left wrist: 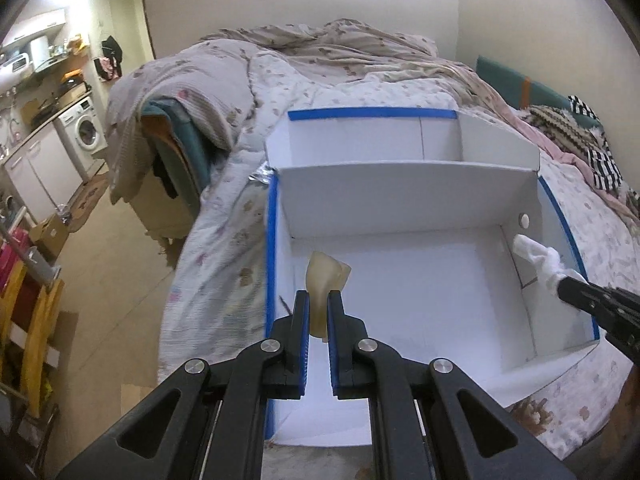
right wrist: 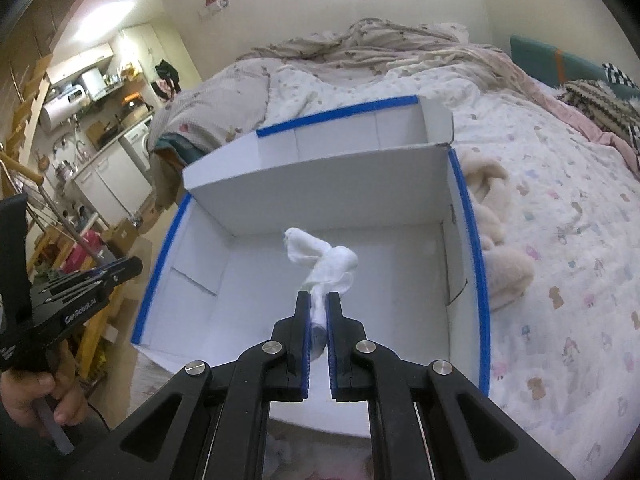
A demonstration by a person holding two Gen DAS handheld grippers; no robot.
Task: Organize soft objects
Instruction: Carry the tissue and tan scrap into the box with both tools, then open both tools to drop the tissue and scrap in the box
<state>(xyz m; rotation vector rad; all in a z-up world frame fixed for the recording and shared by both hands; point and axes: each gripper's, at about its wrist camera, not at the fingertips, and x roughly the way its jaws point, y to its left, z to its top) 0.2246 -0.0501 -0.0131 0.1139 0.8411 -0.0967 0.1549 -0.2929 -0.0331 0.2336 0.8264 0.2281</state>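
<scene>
White cardboard forms the box on the bed, its rim edged in blue tape and a divider wall splitting it into a near and a far compartment. The left gripper has its jaws pinched nearly together on a pale beige soft piece, whose long axis runs along the fingers, its free end pointing up and away over the near compartment's left part. The right gripper has its jaws likewise clamped on a white rolled sock; the sock runs forward out of the jaws, then bends left, its tip pointing towards the divider above the near compartment. From the left wrist view this sock sits by the box's right wall. A cream fluffy cloth lies on the bed against the outside of that right wall.
</scene>
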